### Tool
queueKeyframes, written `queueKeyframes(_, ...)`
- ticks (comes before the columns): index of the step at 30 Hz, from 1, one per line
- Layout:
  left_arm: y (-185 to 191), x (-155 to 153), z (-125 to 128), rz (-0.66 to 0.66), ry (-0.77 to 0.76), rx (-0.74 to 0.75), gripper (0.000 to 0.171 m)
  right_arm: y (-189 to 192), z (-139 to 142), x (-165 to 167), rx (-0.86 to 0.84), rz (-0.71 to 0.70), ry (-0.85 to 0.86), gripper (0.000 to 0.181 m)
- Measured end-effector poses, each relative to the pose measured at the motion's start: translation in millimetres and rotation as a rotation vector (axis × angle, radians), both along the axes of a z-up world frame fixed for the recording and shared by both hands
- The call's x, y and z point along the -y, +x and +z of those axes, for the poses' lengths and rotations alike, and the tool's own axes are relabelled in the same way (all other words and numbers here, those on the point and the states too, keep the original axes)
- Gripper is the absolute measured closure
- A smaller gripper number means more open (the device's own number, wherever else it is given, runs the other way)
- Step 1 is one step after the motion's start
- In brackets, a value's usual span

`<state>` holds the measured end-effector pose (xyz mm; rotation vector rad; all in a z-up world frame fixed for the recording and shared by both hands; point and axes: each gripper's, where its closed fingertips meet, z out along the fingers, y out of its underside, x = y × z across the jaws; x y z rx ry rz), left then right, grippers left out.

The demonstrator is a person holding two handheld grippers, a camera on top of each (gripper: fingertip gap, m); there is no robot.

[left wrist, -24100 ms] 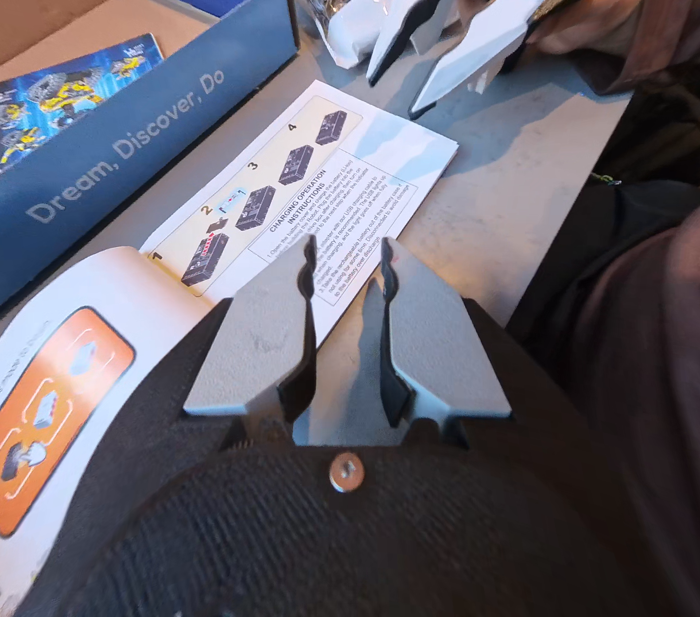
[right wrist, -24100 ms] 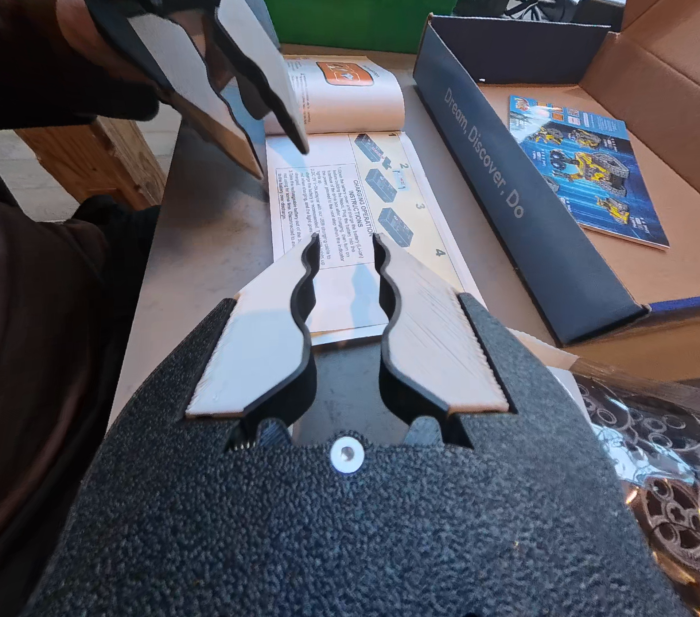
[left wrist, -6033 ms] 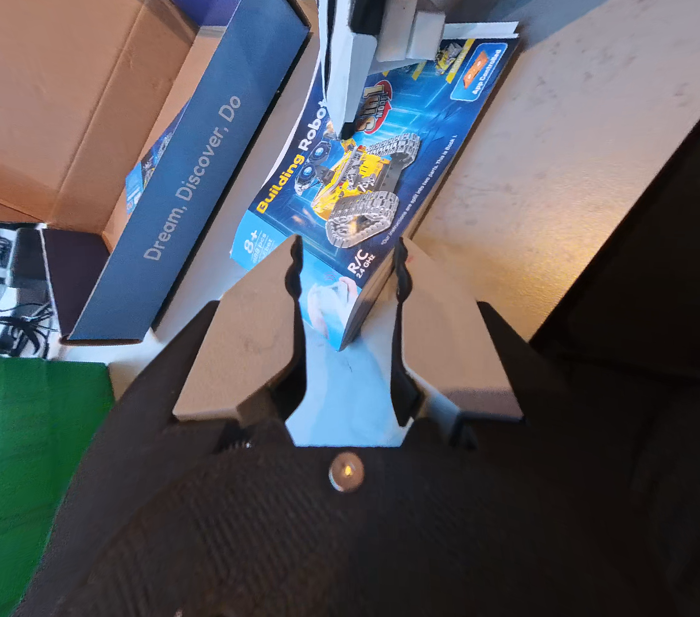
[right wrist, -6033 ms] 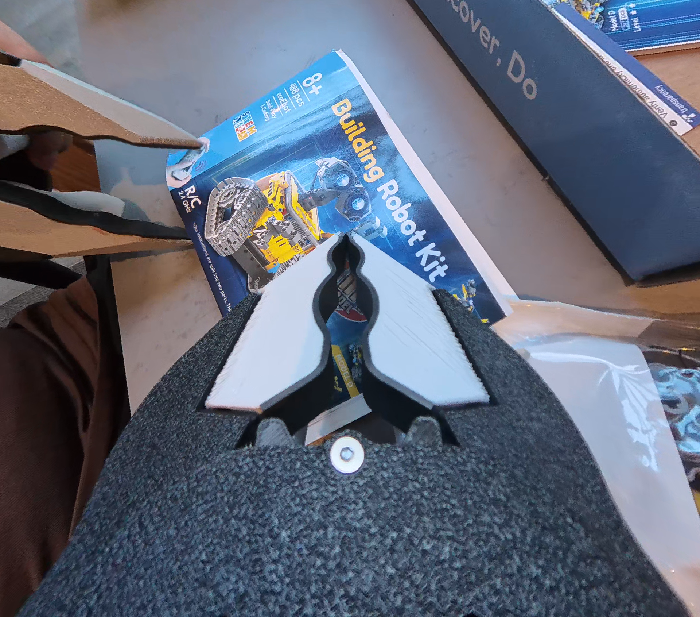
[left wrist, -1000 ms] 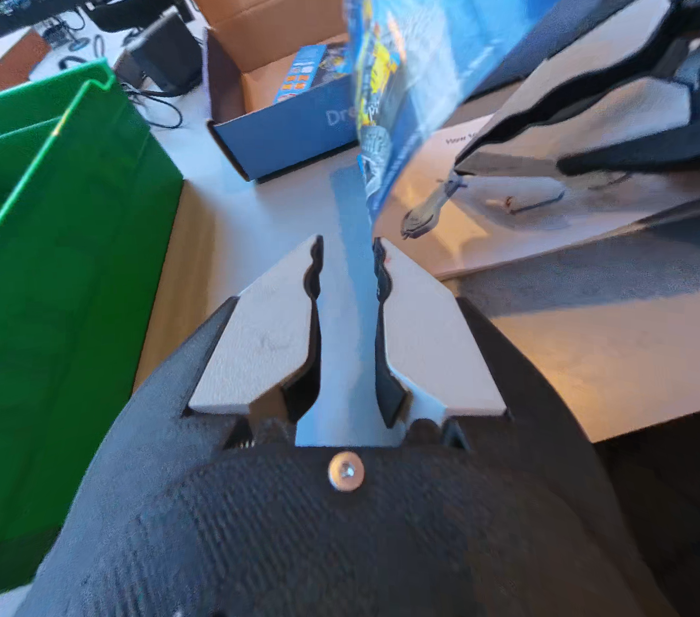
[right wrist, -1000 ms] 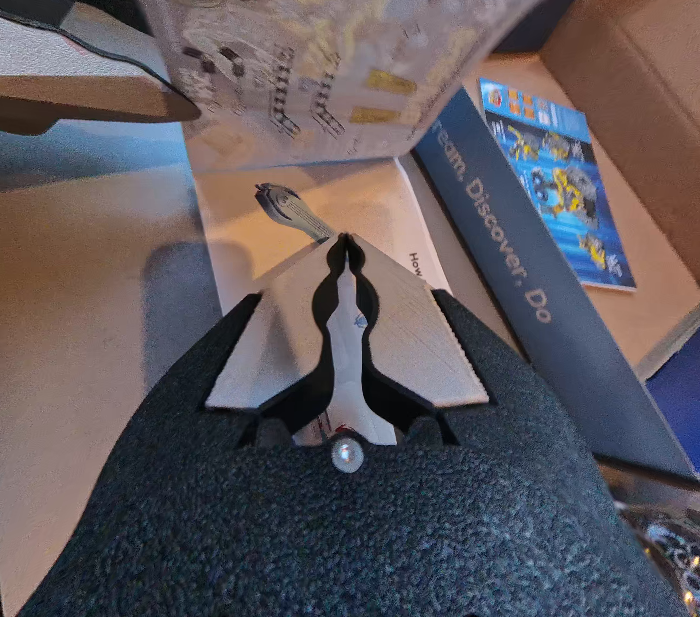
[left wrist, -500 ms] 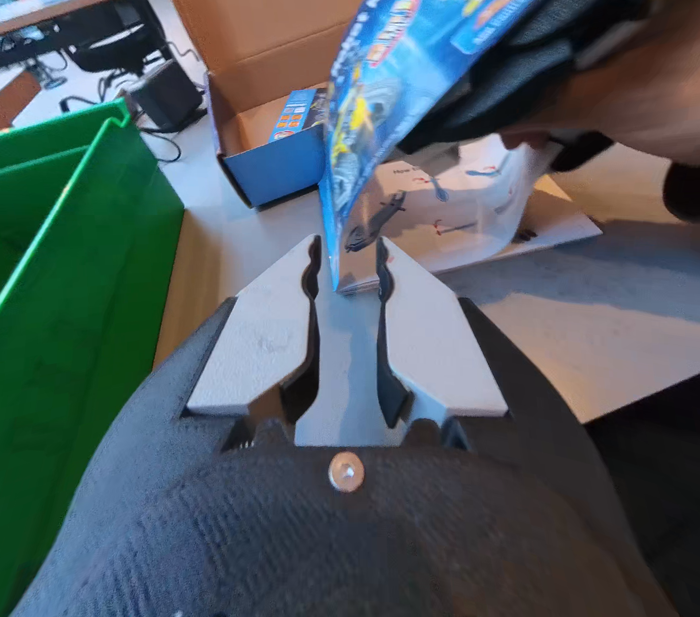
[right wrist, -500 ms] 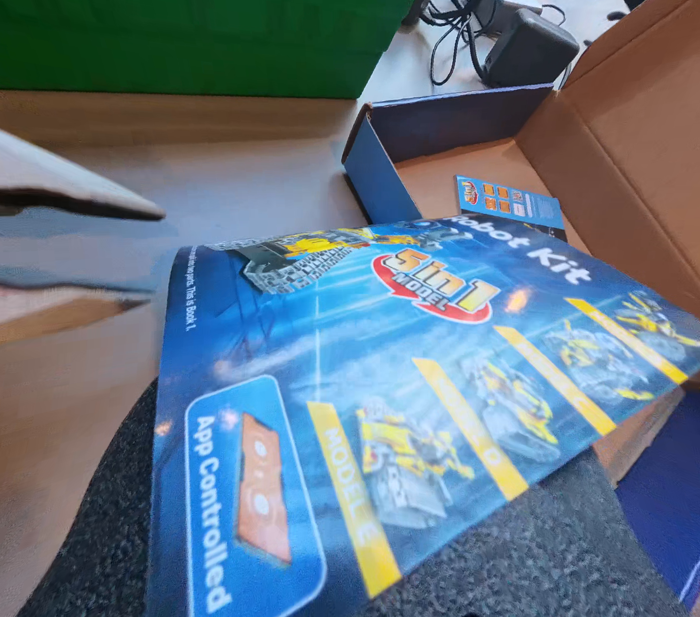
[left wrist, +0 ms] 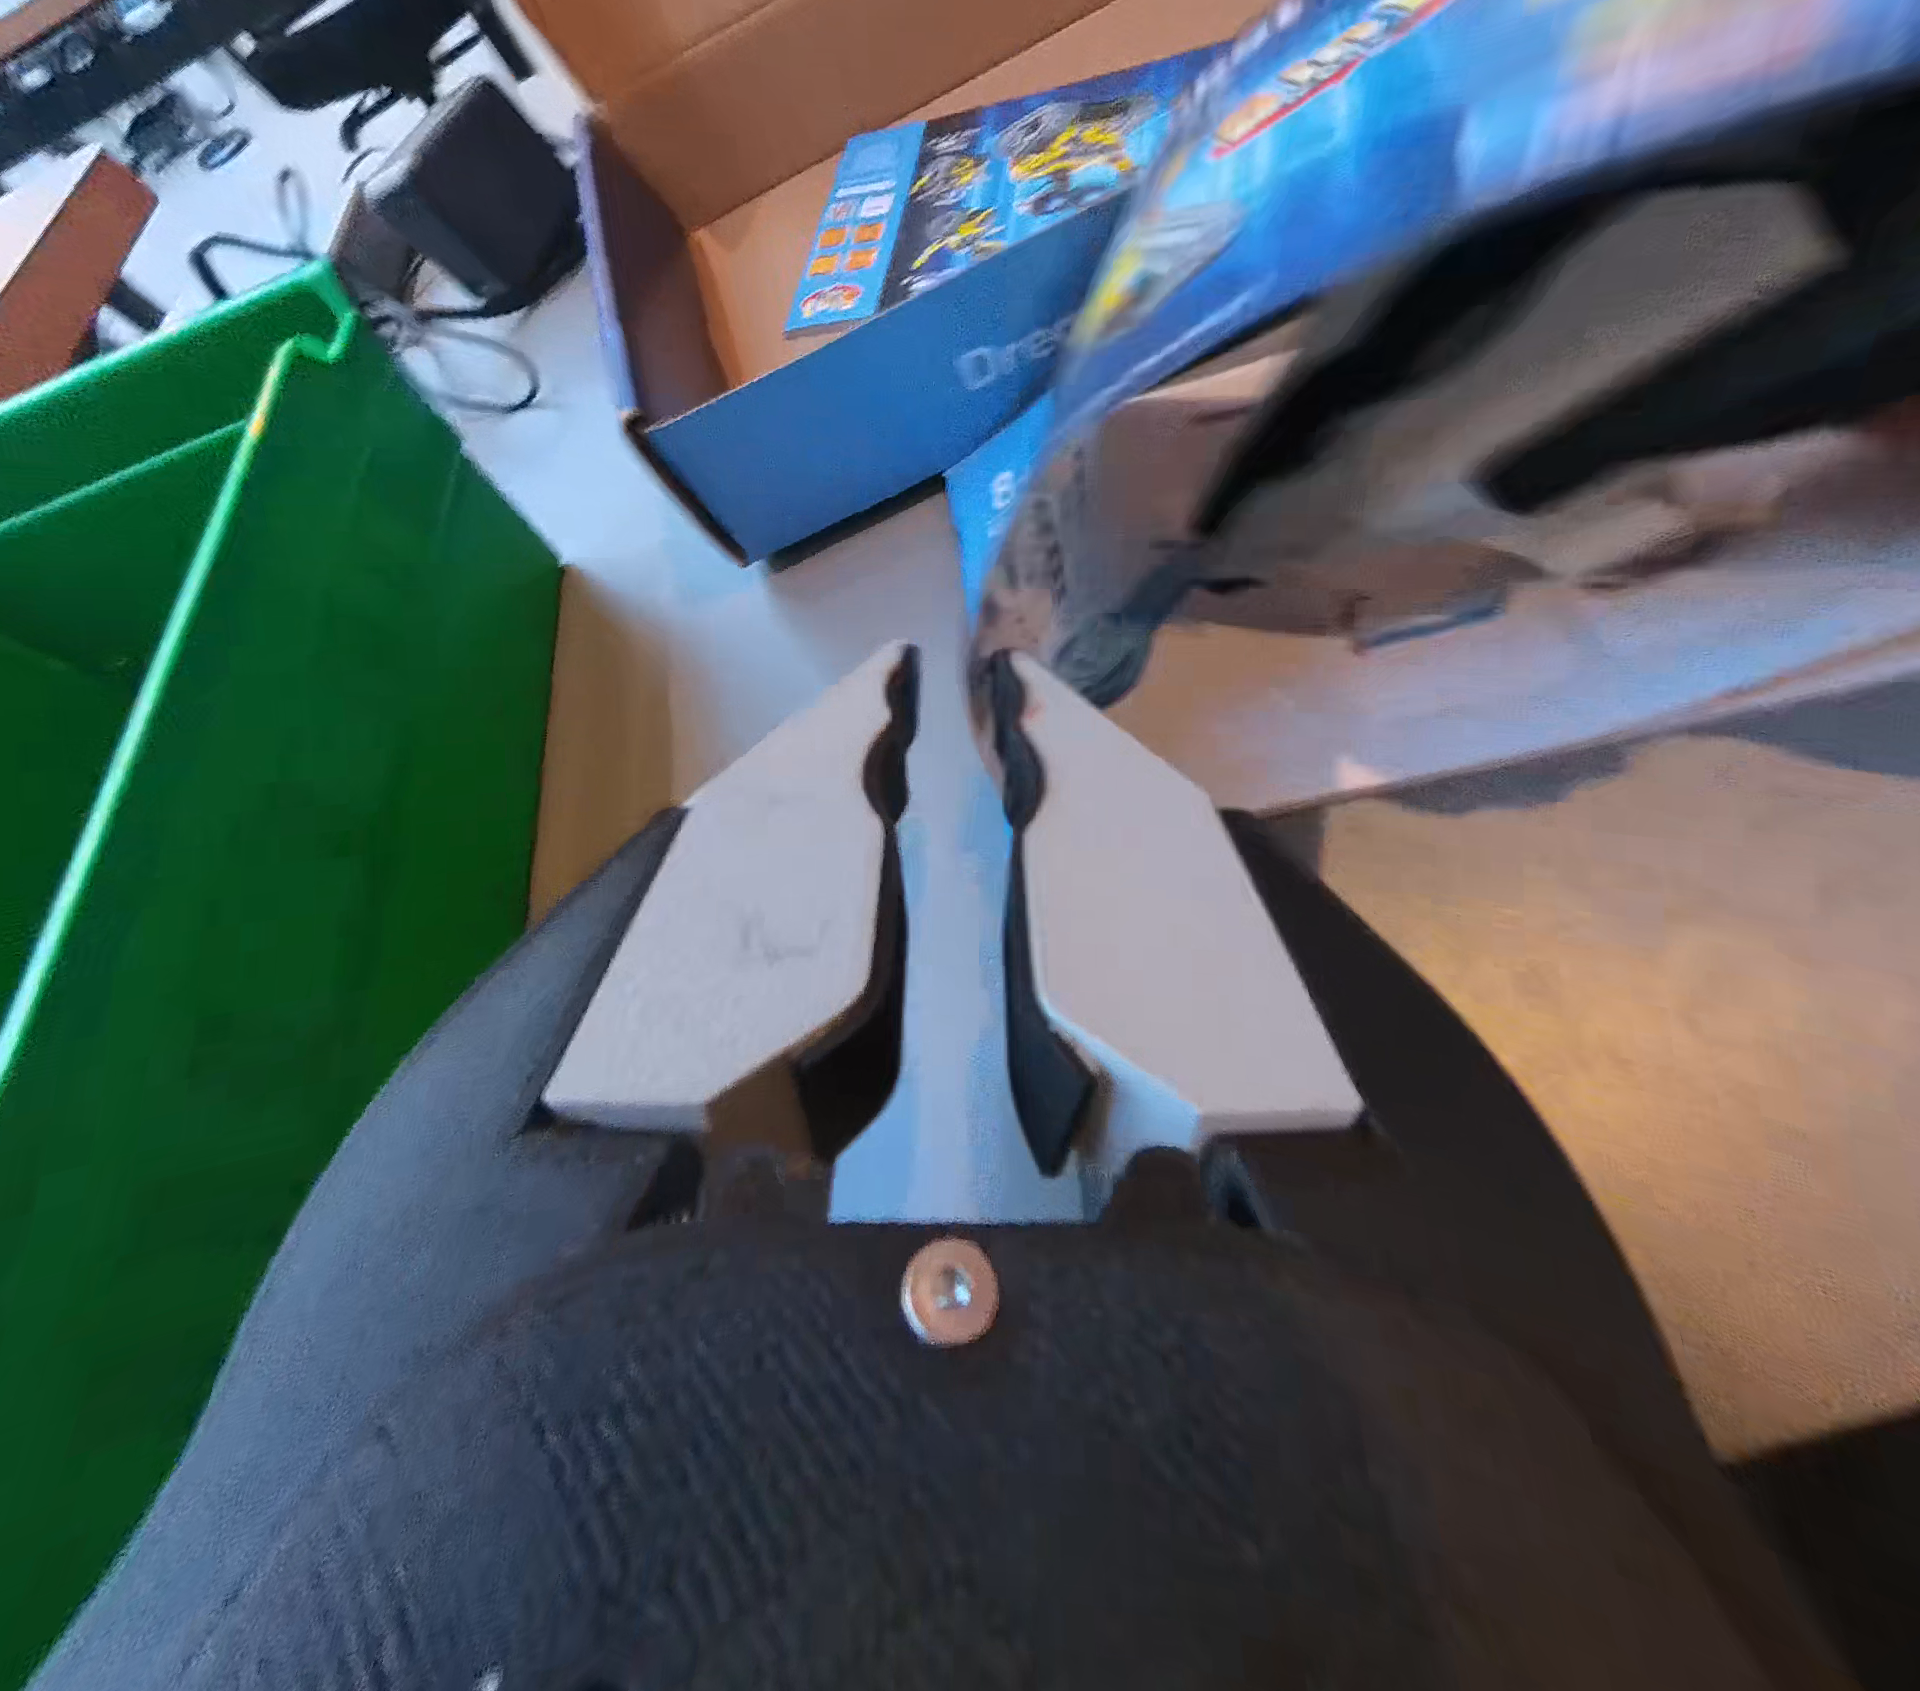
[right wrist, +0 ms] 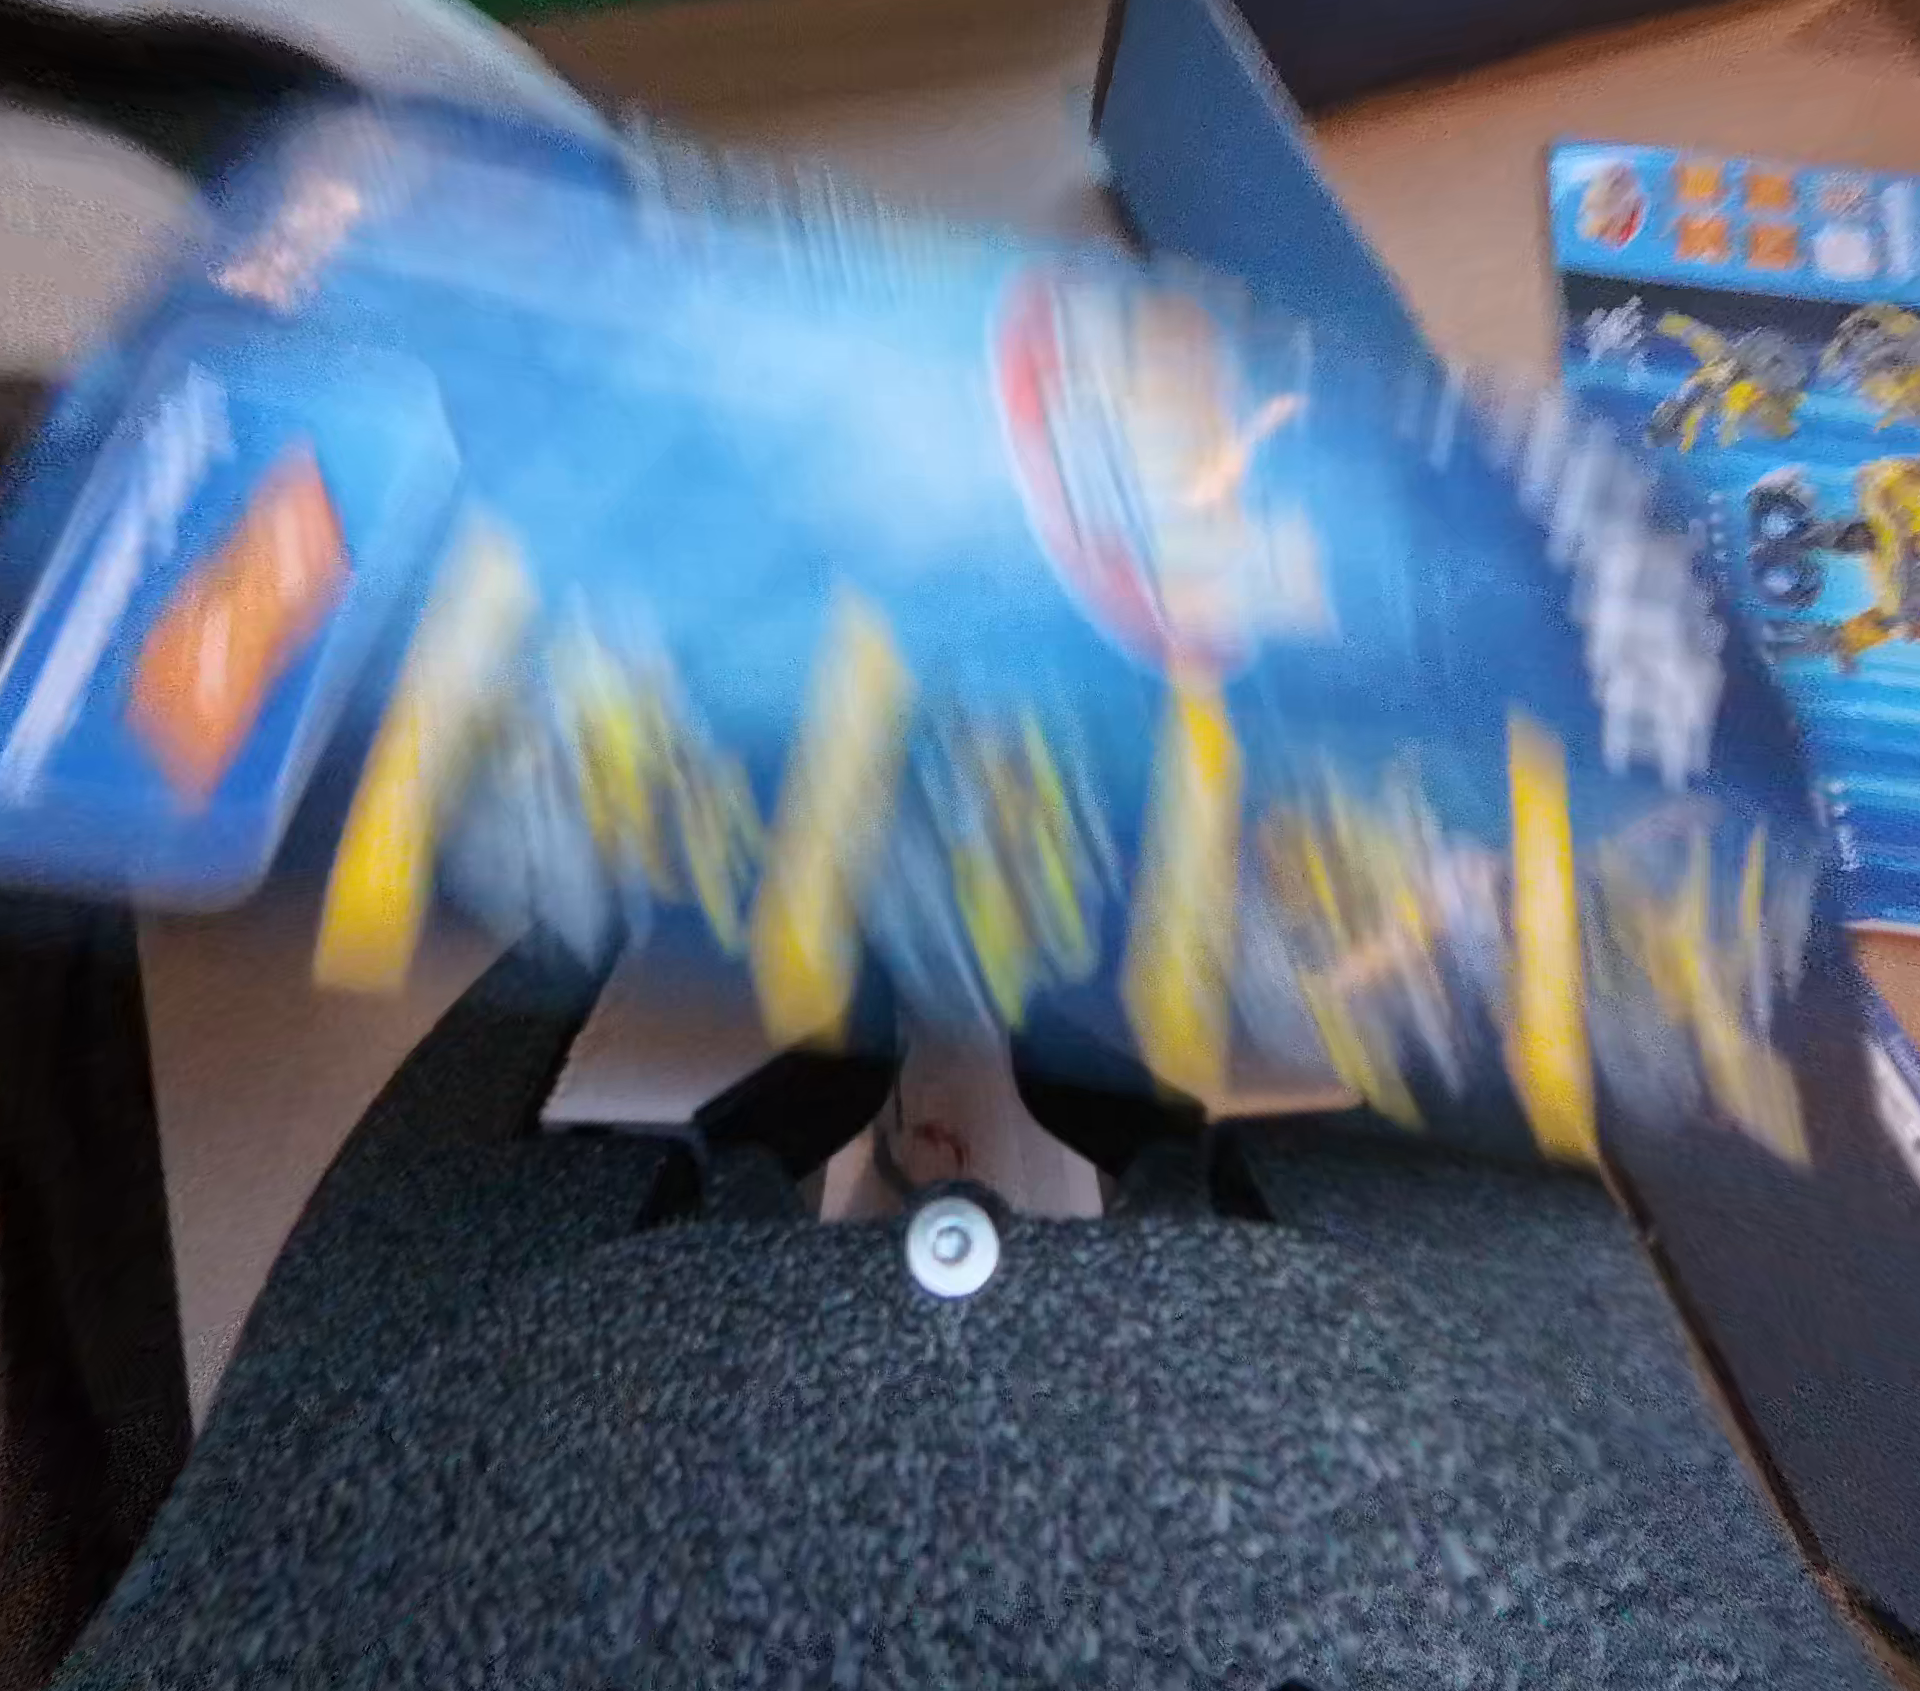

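A blue booklet cover [left wrist: 1455,62] with yellow robot pictures is lifted off the open white pages [left wrist: 1558,654] lying on the table. It is motion-blurred. My right gripper [left wrist: 1226,503] is under the cover at the right of the left wrist view. In the right wrist view the cover [right wrist: 831,498] lies across my fingers and hides the tips, above the black body [right wrist: 935,1433]. My left gripper [left wrist: 951,665] is open by a narrow gap and empty. The cover's lower corner hangs just beyond its right fingertip.
An open blue and brown cardboard box [left wrist: 831,436] stands behind the booklet with a small blue leaflet [left wrist: 966,207] inside. A green bin [left wrist: 208,706] is at the left. A black speaker [left wrist: 457,187] and cables lie beyond. The table edge [left wrist: 1558,1392] is near right.
The cover has swung from upright down towards the box, lying flatter over the right gripper. The left gripper has moved slightly towards the booklet and kept its narrow gap.
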<state>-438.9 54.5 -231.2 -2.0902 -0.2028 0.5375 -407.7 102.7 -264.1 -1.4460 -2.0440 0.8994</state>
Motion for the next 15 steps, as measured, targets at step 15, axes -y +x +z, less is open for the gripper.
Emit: queueKeyframes(15, -25, 57, -42, 0.208, -0.185, 0.11, 0.16, 94, -19, -1, 0.165, 0.187, 0.151, 0.181)
